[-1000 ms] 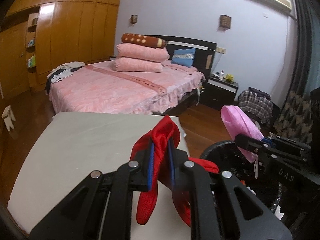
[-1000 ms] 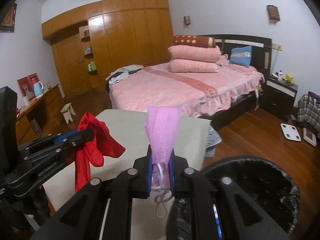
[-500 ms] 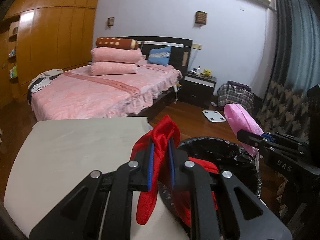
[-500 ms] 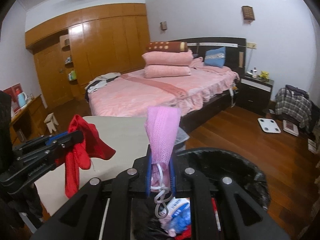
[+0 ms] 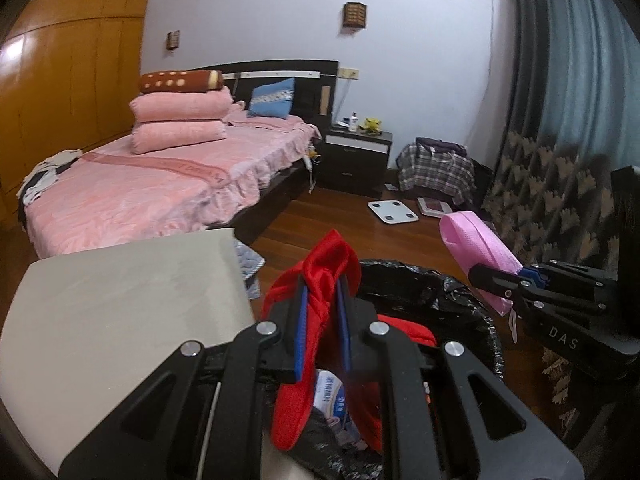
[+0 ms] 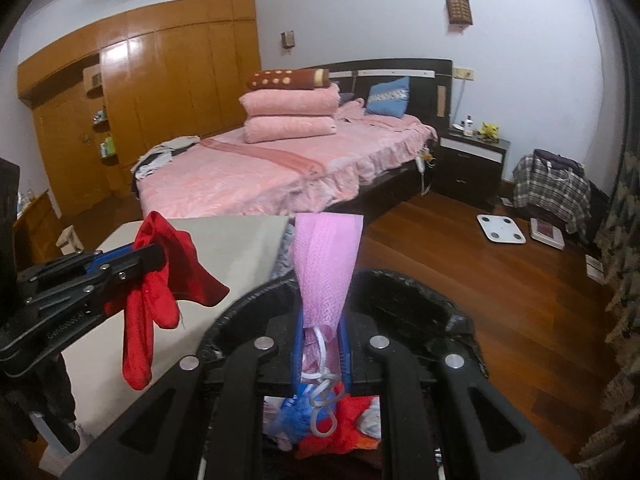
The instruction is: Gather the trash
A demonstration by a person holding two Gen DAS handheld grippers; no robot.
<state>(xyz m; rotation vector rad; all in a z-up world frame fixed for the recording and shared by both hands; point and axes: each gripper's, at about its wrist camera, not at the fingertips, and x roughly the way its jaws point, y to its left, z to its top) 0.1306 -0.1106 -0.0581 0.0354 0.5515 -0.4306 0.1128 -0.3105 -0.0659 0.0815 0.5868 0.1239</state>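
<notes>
My left gripper (image 5: 323,300) is shut on a red cloth (image 5: 320,276) and holds it over the near rim of a black-lined trash bin (image 5: 432,284). My right gripper (image 6: 322,328) is shut on a pink face mask (image 6: 326,264) with white ear loops, held above the same bin (image 6: 404,292). Each gripper shows in the other's view: the right one (image 5: 494,280) with the mask (image 5: 476,248), the left one (image 6: 156,258) with the red cloth (image 6: 160,292). The bin holds mixed trash, blue and red (image 6: 344,420).
A grey table top (image 5: 120,304) lies left of the bin. Behind it stands a pink bed (image 5: 152,184) with stacked pillows. A black nightstand (image 5: 356,160), a white scale (image 5: 394,211) on the wood floor, a plaid bag (image 5: 436,168) and a patterned chair (image 5: 548,208) are to the right.
Both grippers have swung right from over the table to above the bin, still holding the cloth and the mask. The bin's inside now shows below them.
</notes>
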